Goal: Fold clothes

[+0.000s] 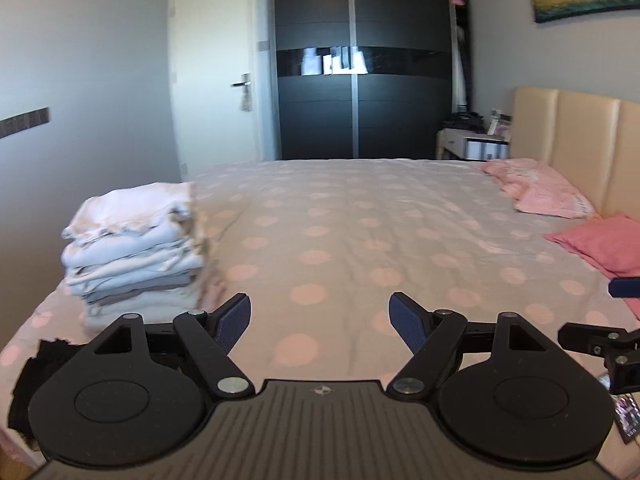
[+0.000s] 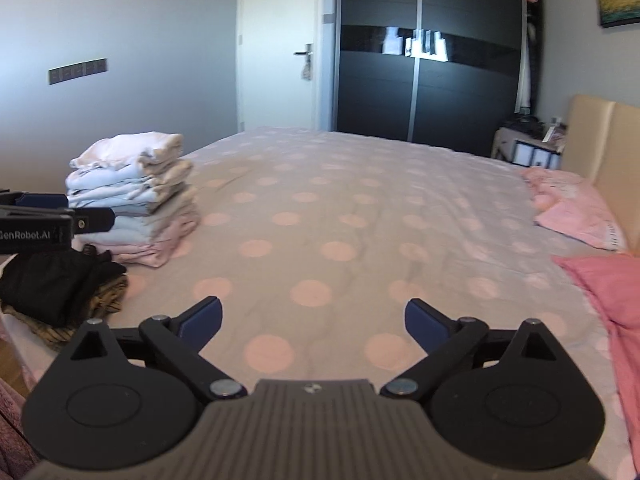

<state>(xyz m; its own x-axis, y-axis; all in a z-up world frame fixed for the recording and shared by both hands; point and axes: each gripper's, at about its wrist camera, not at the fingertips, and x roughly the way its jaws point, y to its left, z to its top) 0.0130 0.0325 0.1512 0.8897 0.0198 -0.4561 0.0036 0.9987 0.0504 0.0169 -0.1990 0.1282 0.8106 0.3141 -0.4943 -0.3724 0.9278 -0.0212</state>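
Note:
A tall stack of folded pale clothes (image 1: pixel 136 240) (image 2: pixel 132 196) stands on the left side of the bed. Beside it, at the bed's near left corner, lies a dark garment (image 2: pixel 52 284) (image 1: pixel 36 376) on top of a brown patterned one (image 2: pixel 104 300). My left gripper (image 1: pixel 320 320) hangs open over the polka-dot bedspread (image 1: pixel 340 240), with nothing between its blue pads. My right gripper (image 2: pixel 312 320) is open wide above the same bedspread (image 2: pixel 340 208), also empty. The left gripper's side shows at the left edge of the right wrist view, in front of the stack.
Two pink pillows (image 1: pixel 540 192) (image 1: pixel 600 240) lie by the beige headboard (image 1: pixel 580 140) on the right. A dark wardrobe (image 1: pixel 360 60), a white door (image 1: pixel 212 72) and a bedside table (image 1: pixel 472 144) stand beyond the bed's far edge. A pink knit cloth (image 2: pixel 12 420) shows at the lower left.

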